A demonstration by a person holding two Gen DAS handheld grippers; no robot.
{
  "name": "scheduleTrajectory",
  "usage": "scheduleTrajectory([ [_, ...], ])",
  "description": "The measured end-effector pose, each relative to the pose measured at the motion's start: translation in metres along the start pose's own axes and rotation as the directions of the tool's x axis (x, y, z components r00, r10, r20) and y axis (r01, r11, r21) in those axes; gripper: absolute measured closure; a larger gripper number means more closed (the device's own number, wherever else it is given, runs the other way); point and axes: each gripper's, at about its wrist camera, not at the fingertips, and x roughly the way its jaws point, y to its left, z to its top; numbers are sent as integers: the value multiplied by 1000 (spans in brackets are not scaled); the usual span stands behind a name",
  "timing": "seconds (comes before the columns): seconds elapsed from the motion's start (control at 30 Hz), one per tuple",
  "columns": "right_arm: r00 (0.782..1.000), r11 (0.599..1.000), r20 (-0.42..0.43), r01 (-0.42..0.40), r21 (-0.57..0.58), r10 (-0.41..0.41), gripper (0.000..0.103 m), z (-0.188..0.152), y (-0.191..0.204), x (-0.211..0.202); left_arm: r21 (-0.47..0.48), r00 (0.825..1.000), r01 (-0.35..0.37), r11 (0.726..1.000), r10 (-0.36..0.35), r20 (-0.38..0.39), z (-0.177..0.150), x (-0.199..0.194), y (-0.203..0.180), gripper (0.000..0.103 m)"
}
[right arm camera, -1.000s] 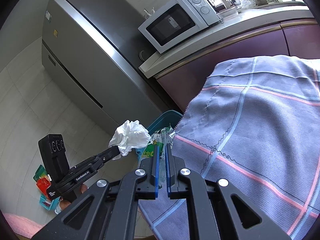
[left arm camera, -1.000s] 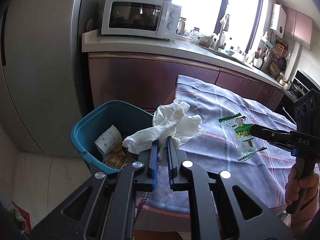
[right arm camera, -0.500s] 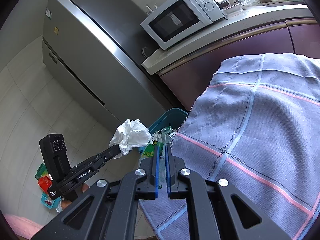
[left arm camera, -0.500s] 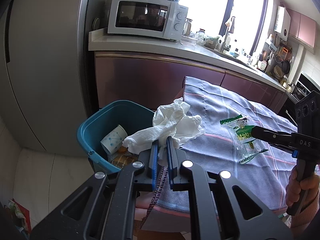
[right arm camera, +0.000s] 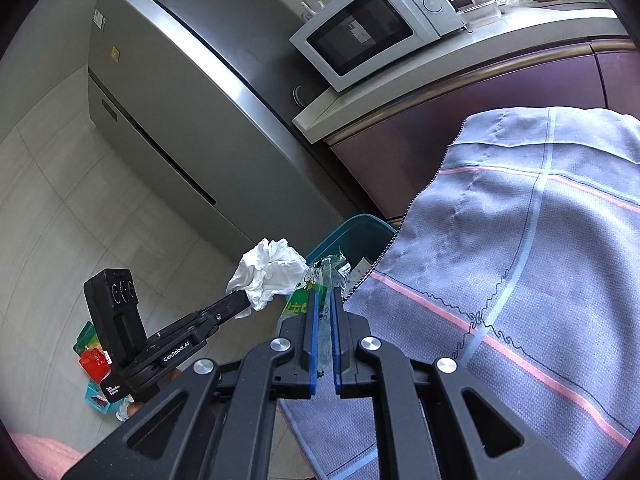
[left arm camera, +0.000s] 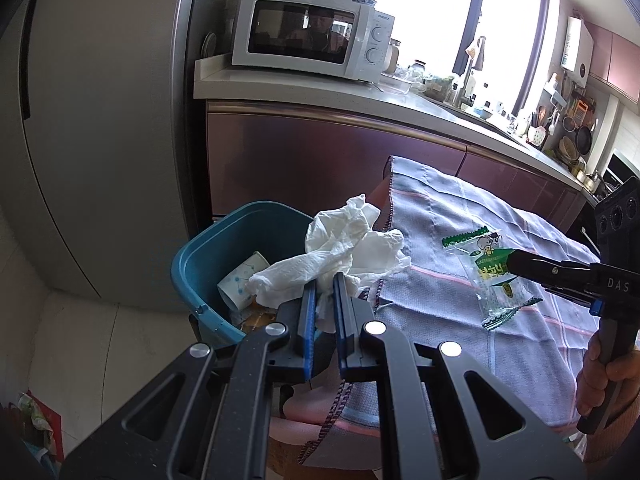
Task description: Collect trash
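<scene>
Left tool (left arm camera: 324, 280) clamped on crumpled white paper towel (left arm camera: 348, 248), held just above the near rim of the teal bin (left arm camera: 200, 256). Right tool (right arm camera: 325, 300) clamped on green-and-clear snack wrapper (left arm camera: 492, 276), held over the grey checked cloth (left arm camera: 460, 208). Paper cup (left arm camera: 240, 284) lies inside the bin.

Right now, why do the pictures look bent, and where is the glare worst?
Left wrist view: window blown out white, counter edge bowed by the fisheye. Right wrist view: dark rounded corners, refrigerator leaning and curved, glare along the countertop; crumpled tissue stays sharp.
</scene>
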Motion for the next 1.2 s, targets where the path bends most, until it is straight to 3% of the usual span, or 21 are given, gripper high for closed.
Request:
scheduleTrajectory([
  [1.2, 996, 1000, -90, -12, -16, 10, 98, 18, 17, 60, -50, 998, -64, 997, 63, -19, 0, 19, 18, 94],
])
